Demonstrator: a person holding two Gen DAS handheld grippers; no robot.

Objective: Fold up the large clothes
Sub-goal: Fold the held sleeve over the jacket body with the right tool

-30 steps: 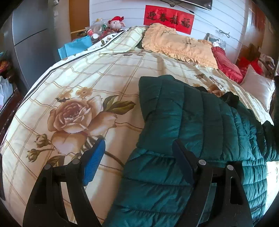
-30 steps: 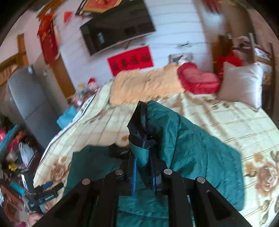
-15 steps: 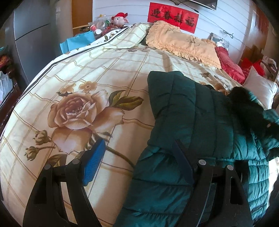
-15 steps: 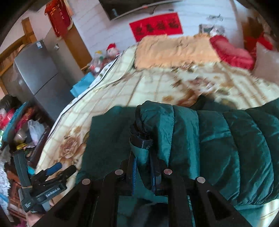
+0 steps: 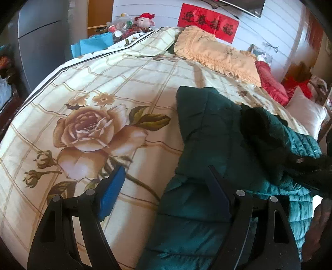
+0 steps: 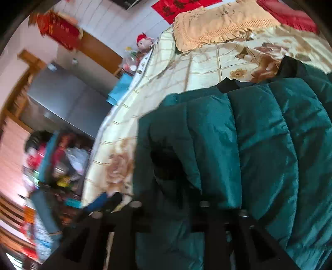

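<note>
lowered, right gripper [image 6: 170, 187] pinches green jacket [image 6: 259, 145]; left gripper [image 5: 164, 187] spread wide, straddling its edge.

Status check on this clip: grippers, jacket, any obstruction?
Left gripper open, empty. Right gripper shut on green jacket. Jacket part-folded on bedspread. Nothing obstructing.

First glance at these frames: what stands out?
The dark green puffer jacket dominates, lying on the floral rose bedspread right of the big rose print. The left gripper hangs open over the jacket's edge. At the headboard wall, a red banner sits above an orange fringed pillow.
</note>
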